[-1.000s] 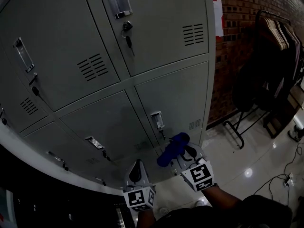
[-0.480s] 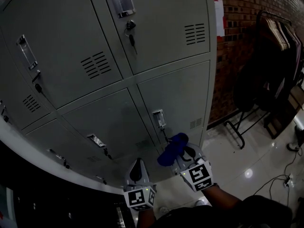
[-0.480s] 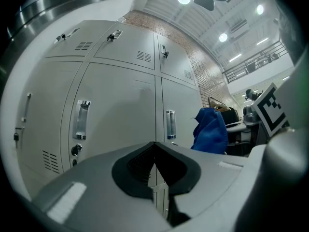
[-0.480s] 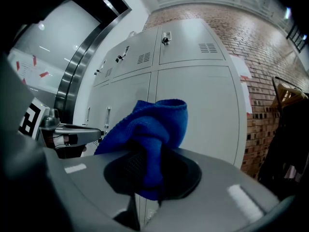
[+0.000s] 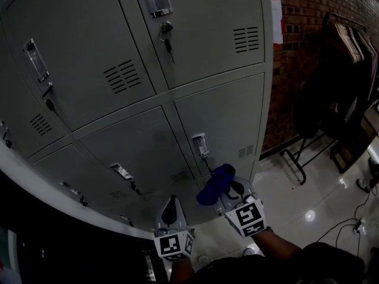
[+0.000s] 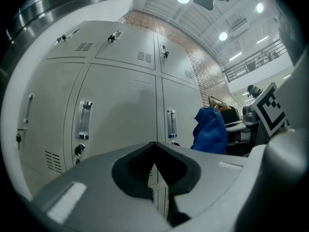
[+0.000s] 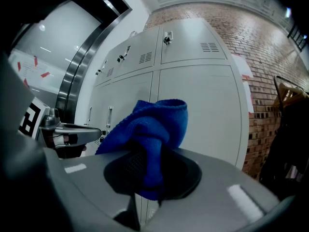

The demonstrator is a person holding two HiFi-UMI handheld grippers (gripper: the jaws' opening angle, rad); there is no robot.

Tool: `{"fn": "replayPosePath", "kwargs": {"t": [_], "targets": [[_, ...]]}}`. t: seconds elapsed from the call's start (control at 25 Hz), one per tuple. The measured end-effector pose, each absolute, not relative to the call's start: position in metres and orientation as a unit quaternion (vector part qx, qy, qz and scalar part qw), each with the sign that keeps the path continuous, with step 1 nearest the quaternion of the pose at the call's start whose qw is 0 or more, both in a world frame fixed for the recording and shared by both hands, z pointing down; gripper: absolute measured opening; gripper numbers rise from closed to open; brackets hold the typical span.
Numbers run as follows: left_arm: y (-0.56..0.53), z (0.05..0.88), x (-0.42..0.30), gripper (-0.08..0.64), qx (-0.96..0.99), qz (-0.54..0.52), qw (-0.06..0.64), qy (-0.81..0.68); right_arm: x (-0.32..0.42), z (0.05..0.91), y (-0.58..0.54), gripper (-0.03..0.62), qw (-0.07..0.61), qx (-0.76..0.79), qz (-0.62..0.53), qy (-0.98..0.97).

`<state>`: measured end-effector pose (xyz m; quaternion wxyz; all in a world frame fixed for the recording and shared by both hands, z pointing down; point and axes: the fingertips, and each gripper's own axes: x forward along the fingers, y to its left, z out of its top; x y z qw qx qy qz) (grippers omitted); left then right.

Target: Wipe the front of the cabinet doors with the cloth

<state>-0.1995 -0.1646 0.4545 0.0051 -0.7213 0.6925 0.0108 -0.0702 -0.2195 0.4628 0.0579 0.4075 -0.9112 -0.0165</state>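
Observation:
A bank of grey metal cabinet doors [image 5: 136,141] with chrome handles, keys and vent slots fills the head view. A bunched blue cloth [image 5: 214,184] is pinched in my right gripper [image 5: 228,193], held low near the bottom right door [image 5: 228,120] and its handle [image 5: 201,144]. In the right gripper view the blue cloth [image 7: 147,134] stands up from the shut jaws in front of the doors [image 7: 193,100]. My left gripper [image 5: 171,212] hangs beside it, shut with nothing held; its view shows the doors [image 6: 120,105] and the blue cloth [image 6: 210,131] to the right.
A red brick wall [image 5: 296,52] stands right of the cabinets. A black clothes rack [image 5: 337,81] with dark garments stands on the glossy floor [image 5: 308,212] at right. Cables [image 5: 355,223] lie on the floor. Keys hang from several door locks.
The view has shifted slightly, so the cabinet doors sit a little further right and up. Both grippers and the cloth keep almost the same place.

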Motion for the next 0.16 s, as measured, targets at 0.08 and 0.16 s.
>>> {"fn": "replayPosePath", "kwargs": {"t": [0.08, 0.16], "targets": [[-0.1648, 0.4545, -0.1996, 0.016, -0.722, 0.011, 0.005, 0.692, -0.0703, 0.4629, -0.2198, 0.066, 0.058, 0.408, -0.017, -0.911], [-0.1647, 0.4547, -0.1995, 0.016, -0.722, 0.011, 0.006, 0.692, -0.0702, 0.4631, -0.2196, 0.066, 0.059, 0.407, -0.017, -0.911]]}}
